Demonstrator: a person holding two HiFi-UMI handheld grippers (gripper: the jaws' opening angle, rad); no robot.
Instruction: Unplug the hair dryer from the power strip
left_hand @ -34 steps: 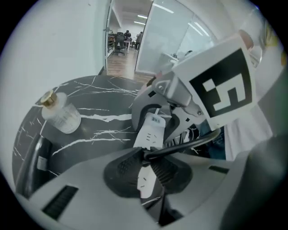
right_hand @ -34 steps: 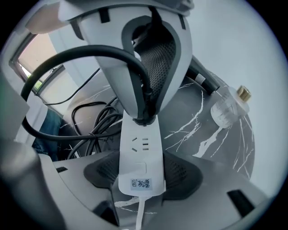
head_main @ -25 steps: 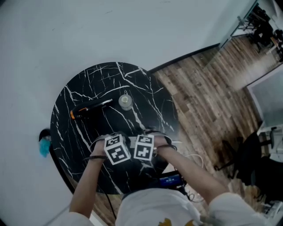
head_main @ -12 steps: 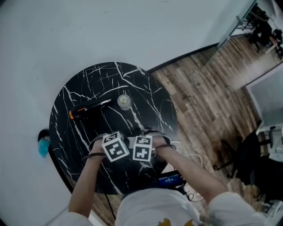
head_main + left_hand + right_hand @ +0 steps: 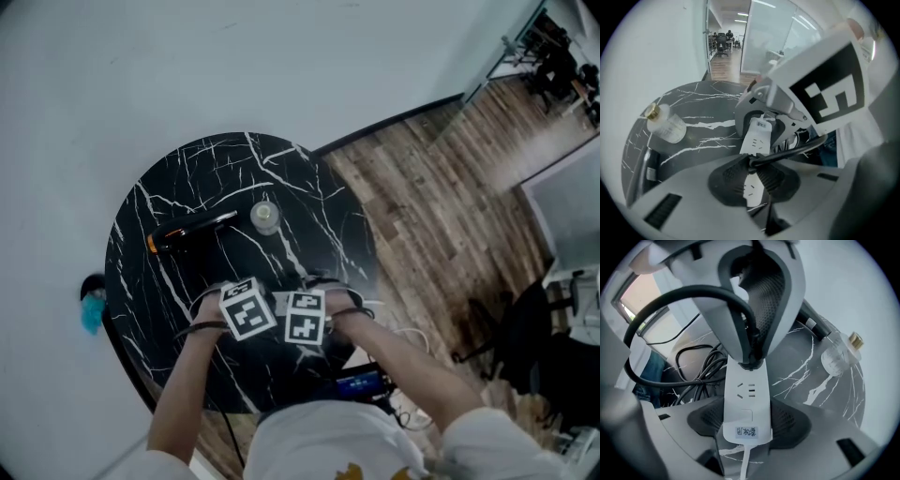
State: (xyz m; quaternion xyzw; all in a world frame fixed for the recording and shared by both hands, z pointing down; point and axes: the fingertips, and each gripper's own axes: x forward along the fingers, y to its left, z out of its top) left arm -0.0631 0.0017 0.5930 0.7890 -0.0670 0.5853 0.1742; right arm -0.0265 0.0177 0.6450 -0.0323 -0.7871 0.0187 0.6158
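On the round black marble table (image 5: 309,202), a white power strip (image 5: 744,394) lies between my two grippers. My right gripper (image 5: 745,423) is shut on its labelled end, one pad on each long side. My left gripper (image 5: 752,164) comes down from above and is shut on the black plug (image 5: 749,363) seated in the strip's far socket. The plug's black cable (image 5: 670,298) loops away to the side. The black hair dryer (image 5: 187,232) with an orange end lies at the table's far left. In the head view the marker cubes of the left gripper (image 5: 248,314) and right gripper (image 5: 305,319) hide the jaws.
A small clear bottle (image 5: 265,216) with a gold cap stands mid-table beyond the grippers. Several black cables (image 5: 698,371) bunch up beside the strip near the table's front edge. Wooden floor (image 5: 441,216) lies to the right, with a blue object (image 5: 94,309) on the floor left of the table.
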